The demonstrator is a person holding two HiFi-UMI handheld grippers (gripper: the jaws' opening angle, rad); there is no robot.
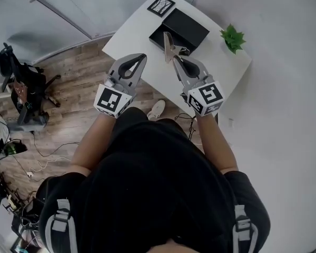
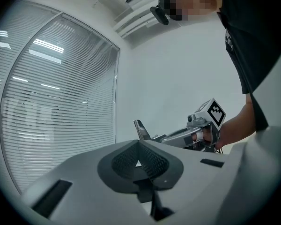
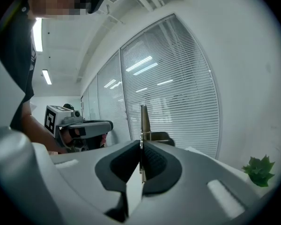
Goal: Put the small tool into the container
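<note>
Far left of the head view: black office chair [image 1: 22, 83] on the wood floor [image 1: 79, 73], cables [image 1: 42, 152] loose below it. Left of centre: left gripper [image 1: 141, 57], jaws together at the tips with nothing between them, marker cube [image 1: 111, 100] toward the bottom of the frame. Tips over the lower left edge of the white table [image 1: 134, 30]. Right of centre: right gripper [image 1: 176, 59], clamped on the small tool [image 1: 169, 46], a thin pale metal strip standing out past the jaws. Tool held over the table, overlapping the lower left corner of the open black container [image 1: 185, 28]; contact with it not discernible. Above the container, a small framed picture [image 1: 161, 6]. Farther right, a green plant [image 1: 232, 38] at the table's right corner.

Left gripper view: window blinds [image 2: 61, 102] at left. Bottom centre, dark pads [image 2: 153, 162] of the left gripper [image 2: 139, 143] pressed tip to tip, empty. Right of centre, the right gripper [image 2: 154, 138] with the small tool [image 2: 140, 127] sticking up from it.

Right gripper view: left gripper [image 3: 107, 124] at left. Centre, right gripper [image 3: 141, 144] pinching the small tool [image 3: 143, 118] upright between its pads [image 3: 155, 161]. Plant [image 3: 260, 170] at lower right.
</note>
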